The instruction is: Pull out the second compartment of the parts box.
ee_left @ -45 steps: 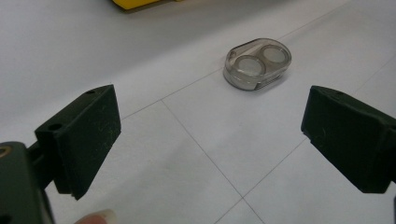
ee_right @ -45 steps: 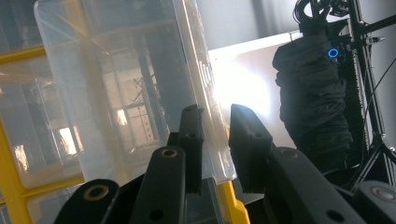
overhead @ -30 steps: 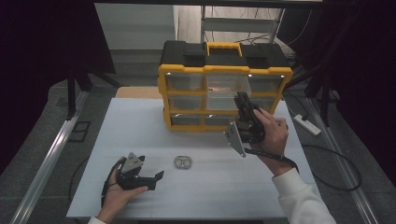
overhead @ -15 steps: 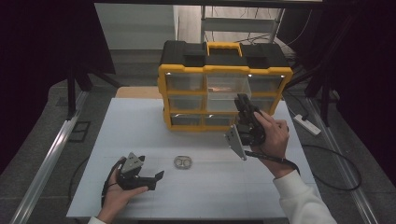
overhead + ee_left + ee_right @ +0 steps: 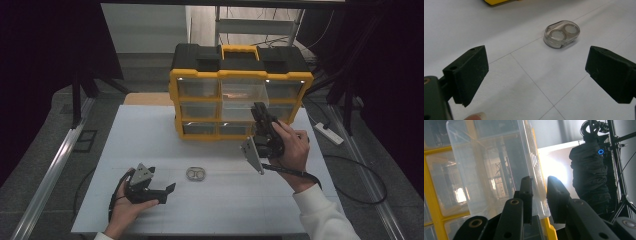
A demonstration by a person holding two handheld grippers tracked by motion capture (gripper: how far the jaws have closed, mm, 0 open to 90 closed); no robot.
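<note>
Your right gripper (image 5: 261,116) is raised at the front of the yellow-and-black drawer cabinet (image 5: 240,90), which stands at the far side of the white worktop (image 5: 150,130). In the right gripper view its fingers (image 5: 527,195) pinch the front wall of a clear plastic drawer (image 5: 494,167), one finger on each side of the wall; that drawer (image 5: 245,102) sits pulled forward from the cabinet's middle column. Your left gripper (image 5: 150,187) rests low on the worktop near its front left corner, held in your left hand (image 5: 127,210), with its fingers (image 5: 469,72) spread wide and nothing between them. A small clear oval case (image 5: 562,33) with two round pale discs inside lies flat on the worktop ahead of those fingers, well apart from them; in the high view the case (image 5: 196,173) lies between your two hands, in front of the cabinet and clear of it.
</note>
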